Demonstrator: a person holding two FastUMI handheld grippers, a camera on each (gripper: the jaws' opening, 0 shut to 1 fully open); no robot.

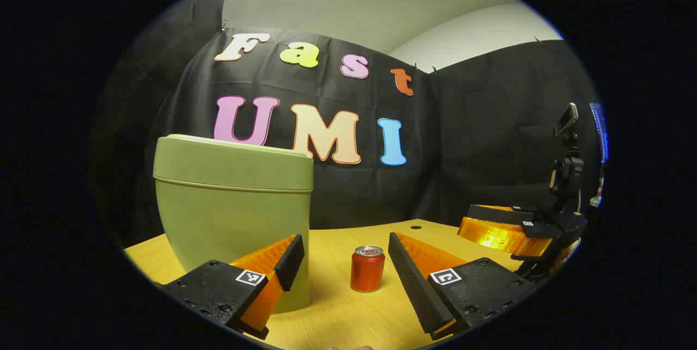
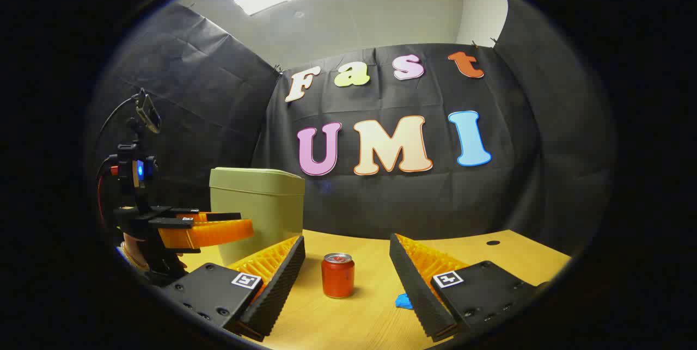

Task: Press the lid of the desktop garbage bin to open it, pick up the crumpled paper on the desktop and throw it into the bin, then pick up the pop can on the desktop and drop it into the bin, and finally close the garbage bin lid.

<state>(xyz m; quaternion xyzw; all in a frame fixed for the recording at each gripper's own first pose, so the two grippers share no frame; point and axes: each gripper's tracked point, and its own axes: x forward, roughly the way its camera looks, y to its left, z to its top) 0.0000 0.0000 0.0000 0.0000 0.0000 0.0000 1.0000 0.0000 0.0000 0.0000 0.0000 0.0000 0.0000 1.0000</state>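
The tall green plastic bin (image 1: 234, 214) has its lid down. The small red metal can (image 2: 337, 275) stands upright on the yellow wooden counter (image 2: 370, 312), straight ahead of the right hand-held gripper (image 2: 347, 279), whose fingers are spread wide. The left hand-held gripper (image 1: 346, 271) is spread too, right beside the bin.

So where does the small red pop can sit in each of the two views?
Left gripper view: the red pop can stands low centre on the table, between that gripper's own fingers.
Right gripper view: the can stands low, slightly left of centre.
Shared landmark: the pale green lidded bin, left of the can in both.
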